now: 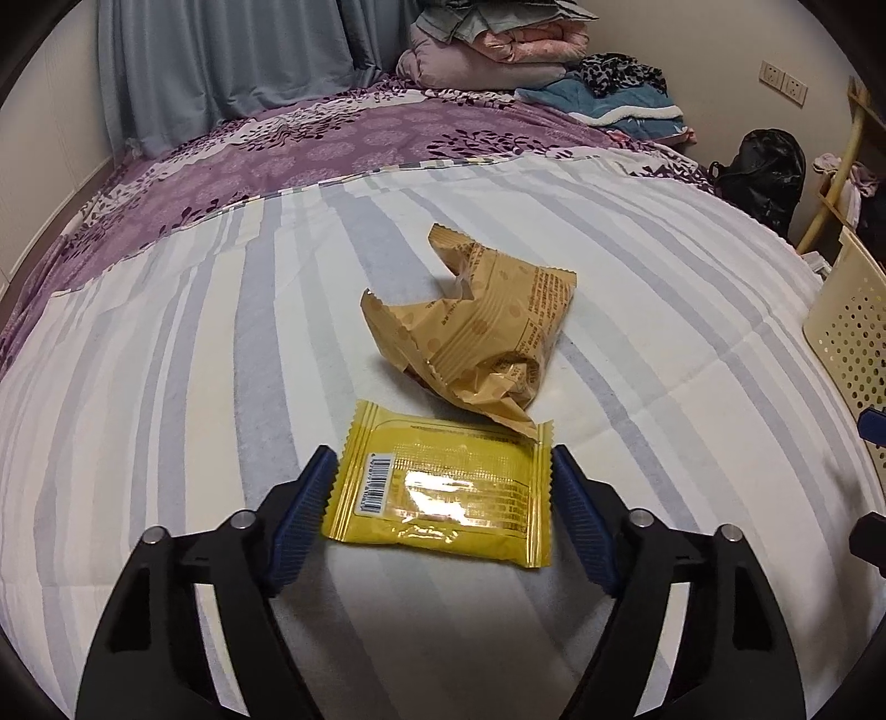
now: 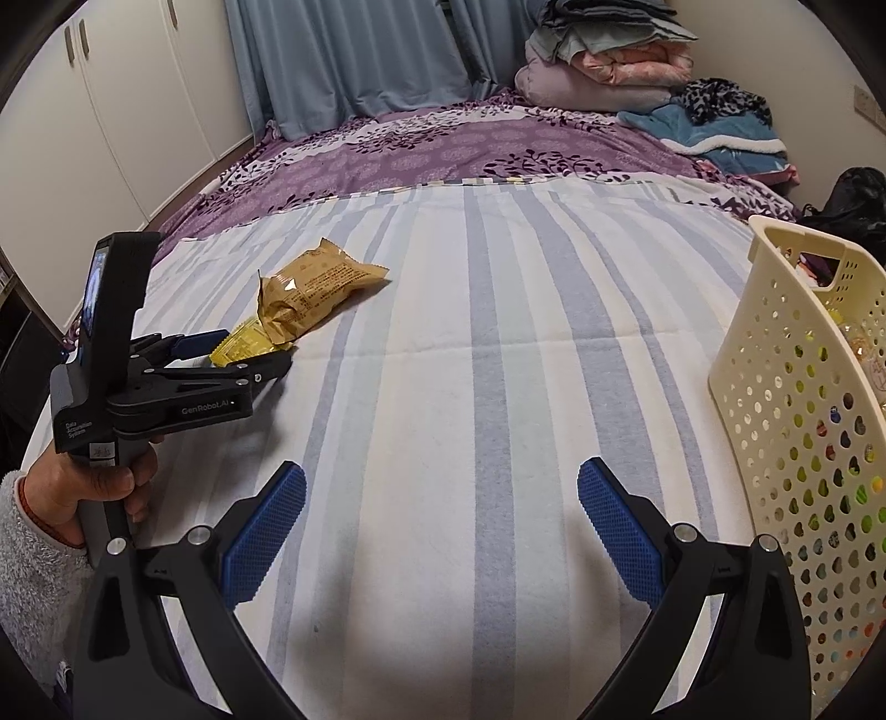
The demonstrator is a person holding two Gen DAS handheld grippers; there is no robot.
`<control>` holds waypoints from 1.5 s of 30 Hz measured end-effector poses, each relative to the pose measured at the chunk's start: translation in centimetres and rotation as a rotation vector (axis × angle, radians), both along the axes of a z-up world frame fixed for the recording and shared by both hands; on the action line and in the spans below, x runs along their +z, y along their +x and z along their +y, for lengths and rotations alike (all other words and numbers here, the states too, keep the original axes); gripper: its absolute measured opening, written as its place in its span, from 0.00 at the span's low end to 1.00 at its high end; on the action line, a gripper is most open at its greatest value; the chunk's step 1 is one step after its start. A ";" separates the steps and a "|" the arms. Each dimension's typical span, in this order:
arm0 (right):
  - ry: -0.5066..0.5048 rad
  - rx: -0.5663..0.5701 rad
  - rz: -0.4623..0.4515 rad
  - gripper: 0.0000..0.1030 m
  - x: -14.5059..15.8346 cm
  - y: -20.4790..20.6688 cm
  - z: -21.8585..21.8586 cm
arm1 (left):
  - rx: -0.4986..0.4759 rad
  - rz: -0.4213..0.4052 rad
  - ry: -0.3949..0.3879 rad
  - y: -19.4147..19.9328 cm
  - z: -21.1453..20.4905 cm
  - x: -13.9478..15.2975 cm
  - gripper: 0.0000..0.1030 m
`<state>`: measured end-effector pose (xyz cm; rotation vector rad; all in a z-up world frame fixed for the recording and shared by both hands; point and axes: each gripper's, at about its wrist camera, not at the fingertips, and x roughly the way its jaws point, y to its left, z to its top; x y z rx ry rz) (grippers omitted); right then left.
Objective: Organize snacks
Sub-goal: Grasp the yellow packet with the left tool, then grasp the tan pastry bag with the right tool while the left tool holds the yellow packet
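Basket contents obscured, right edge cropped

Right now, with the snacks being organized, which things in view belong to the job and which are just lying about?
Job:
yellow packet, between the left gripper pads
brown packet
basket, snacks already inside
right gripper, open over bare sheet

Lying about:
folded bedding
blue blanket
black bag
curtain

Flat packet before crumpled bag, on bed
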<state>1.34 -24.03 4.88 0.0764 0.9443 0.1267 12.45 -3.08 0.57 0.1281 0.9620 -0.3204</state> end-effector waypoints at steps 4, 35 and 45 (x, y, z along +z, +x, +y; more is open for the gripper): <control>-0.003 0.003 0.001 0.95 -0.1 0.3 0.3 | -0.008 -0.009 -0.011 -0.3 0.1 0.2 0.63; 0.298 -0.020 0.146 0.95 -3.1 15.3 8.2 | 0.172 -0.022 -0.121 -3.9 6.7 1.0 0.62; 0.255 -0.084 0.157 0.95 -4.4 18.9 10.8 | 0.184 -0.007 -0.176 -3.9 7.9 0.7 0.62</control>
